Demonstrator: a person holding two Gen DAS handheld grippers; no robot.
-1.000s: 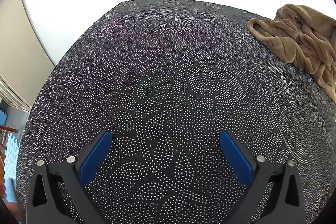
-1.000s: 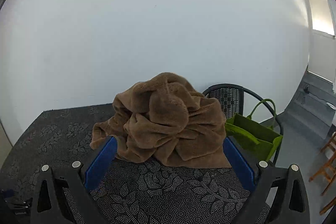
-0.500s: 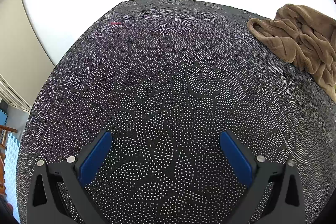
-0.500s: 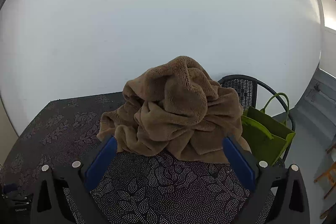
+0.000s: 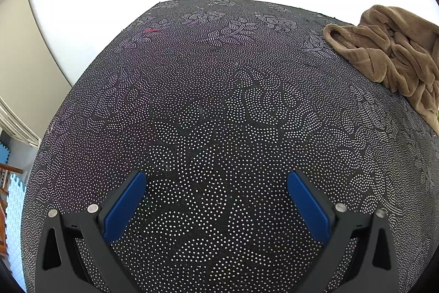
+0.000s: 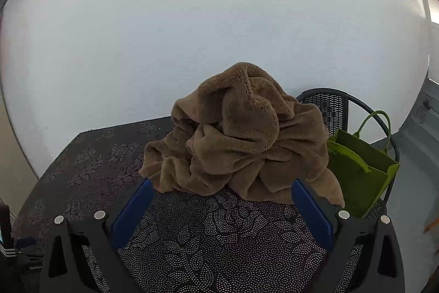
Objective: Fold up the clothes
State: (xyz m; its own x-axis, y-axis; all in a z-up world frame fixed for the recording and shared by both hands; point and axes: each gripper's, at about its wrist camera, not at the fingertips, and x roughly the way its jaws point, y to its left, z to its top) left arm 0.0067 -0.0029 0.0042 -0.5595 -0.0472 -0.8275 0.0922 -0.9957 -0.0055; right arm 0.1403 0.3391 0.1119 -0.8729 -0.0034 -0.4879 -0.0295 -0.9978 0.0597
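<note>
The brown fleece garment (image 6: pixel 241 139) sits in a crumpled heap at the far right of the counter (image 5: pixel 208 106), bunched up on itself with a rolled edge or cuff trailing out toward the left, so nothing of the folding looks started; it has to be pulled open and laid flat first, and the wide bare stretch of dotted dark cloth to its left looks like the place left free for that. The right claw (image 6: pixel 219 188) is aimed straight at the heap, held low over the counter with the near hem of the fleece just beyond its fingertips; its blue pads (image 6: pixel 131 210) stand wide apart and grip nothing, a pose that reads as an approach to catch an edge. The left claw (image 5: pixel 216 180) points over the bare cloth, well apart from the garment, which shows only at the far right of its view; it too is spread wide and holds nothing, apparently waiting to take a second corner. Behind the heap stand a dark mesh chair (image 6: pixel 329 106) and a green bag (image 6: pixel 359 169), off the counter's right edge.
</note>
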